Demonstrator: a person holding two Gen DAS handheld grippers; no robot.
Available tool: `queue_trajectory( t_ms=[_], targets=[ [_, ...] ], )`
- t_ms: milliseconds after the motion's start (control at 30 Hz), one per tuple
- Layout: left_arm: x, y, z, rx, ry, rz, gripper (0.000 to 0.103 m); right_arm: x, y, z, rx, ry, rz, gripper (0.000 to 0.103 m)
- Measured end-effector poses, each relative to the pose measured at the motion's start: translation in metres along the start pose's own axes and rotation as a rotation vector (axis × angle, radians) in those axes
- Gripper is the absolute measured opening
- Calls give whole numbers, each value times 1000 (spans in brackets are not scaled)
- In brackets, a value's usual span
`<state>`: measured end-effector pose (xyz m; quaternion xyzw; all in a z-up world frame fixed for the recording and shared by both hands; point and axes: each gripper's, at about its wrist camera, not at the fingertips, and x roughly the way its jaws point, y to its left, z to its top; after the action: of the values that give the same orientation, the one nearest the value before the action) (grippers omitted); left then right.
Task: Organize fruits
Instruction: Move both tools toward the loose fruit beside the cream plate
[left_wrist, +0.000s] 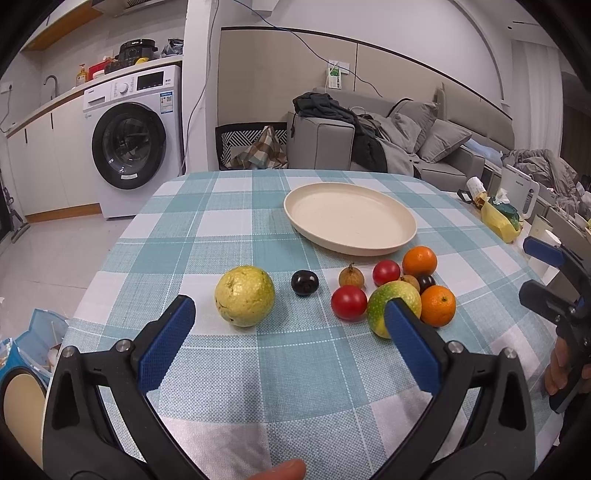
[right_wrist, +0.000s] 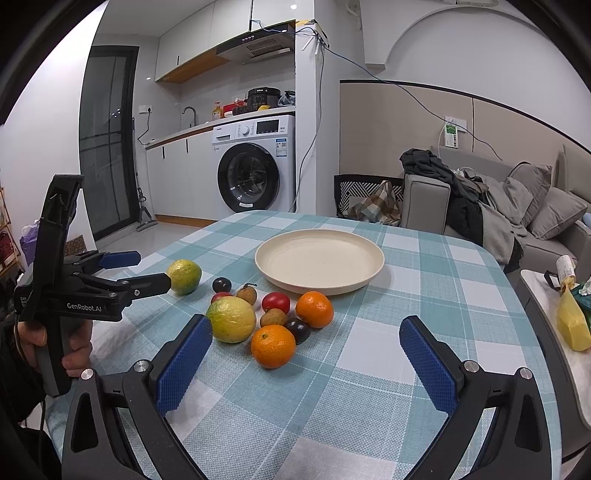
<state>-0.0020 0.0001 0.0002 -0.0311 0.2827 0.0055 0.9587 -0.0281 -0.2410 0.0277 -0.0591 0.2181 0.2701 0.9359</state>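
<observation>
An empty cream plate (left_wrist: 349, 218) (right_wrist: 319, 260) sits at the far middle of the checked tablecloth (left_wrist: 258, 369). In front of it lies a cluster: two oranges (right_wrist: 273, 345) (right_wrist: 314, 309), two red tomatoes (left_wrist: 349, 302) (left_wrist: 386, 272), a dark plum (right_wrist: 297, 329), brown longans (right_wrist: 273, 316) and a green-yellow fruit (right_wrist: 231, 319). Apart to the left are a yellow-green guava (left_wrist: 245, 295) and another dark plum (left_wrist: 304, 282). My left gripper (left_wrist: 288, 310) is open just short of the guava. My right gripper (right_wrist: 306, 328) is open, near the cluster's front.
A yellow bag (right_wrist: 572, 325) and a tissue box stand on a side surface right of the table. A grey sofa (right_wrist: 535, 206) with clothes is behind, a washing machine (right_wrist: 255, 170) at the far left. The table's left edge drops to the floor.
</observation>
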Motion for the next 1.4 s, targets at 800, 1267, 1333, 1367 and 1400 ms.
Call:
queue_trajectory(
  t_ms=[800, 1267, 1333, 1367, 1400],
  targets=[
    [-5, 5, 1, -30, -11, -3, 102, 0, -1, -1, -5, -7, -11, 103],
    [-3, 7, 1, -32, -8, -3, 102, 2, -1, 0, -6, 15, -45, 103],
    [-3, 8, 1, -37, -4, -1, 102, 3, -1, 1, -11, 19, -54, 103],
    [-3, 8, 1, -39, -3, 0, 102, 4, -1, 1, -11, 23, -57, 103],
    [-4, 8, 1, -41, -4, -1, 102, 5, -2, 1, -10, 26, -59, 103]
  ],
)
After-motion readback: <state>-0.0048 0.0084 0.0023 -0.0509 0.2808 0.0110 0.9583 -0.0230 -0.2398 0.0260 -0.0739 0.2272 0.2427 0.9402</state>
